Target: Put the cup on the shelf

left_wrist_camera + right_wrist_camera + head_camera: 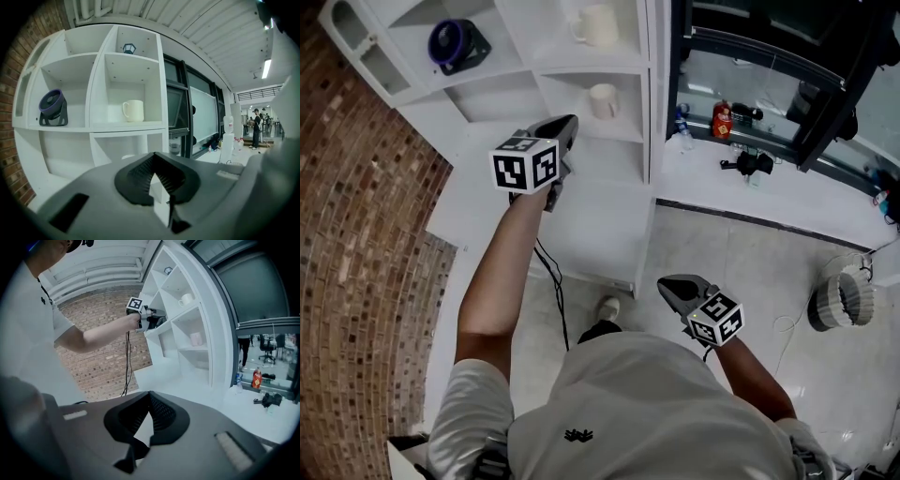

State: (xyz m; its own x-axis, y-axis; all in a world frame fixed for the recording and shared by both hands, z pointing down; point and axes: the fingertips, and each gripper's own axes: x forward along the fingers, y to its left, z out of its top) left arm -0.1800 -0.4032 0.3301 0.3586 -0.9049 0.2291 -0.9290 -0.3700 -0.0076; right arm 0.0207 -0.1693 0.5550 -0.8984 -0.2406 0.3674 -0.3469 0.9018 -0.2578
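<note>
Both grippers empty before the white shelf (pixel 581 68), with the cup (pixel 598 25) standing in one of its compartments.

Nearest the person, the right gripper (pixel 667 286) hangs low over the pale floor (pixel 750 272), its jaws together on nothing. Farther out, the left gripper (pixel 570 124) is held out on a bare arm (pixel 492 281) and points at the shelf, its jaws likewise closed and empty. The cream cup stands upright, handle to the left, in the compartment just right of the purple-rimmed fan (pixel 455 43). A second cup (pixel 603 100) sits in the compartment directly below it. Past the shelf's side, a red bottle (pixel 722 120) stands on a white ledge (pixel 703 169).
</note>
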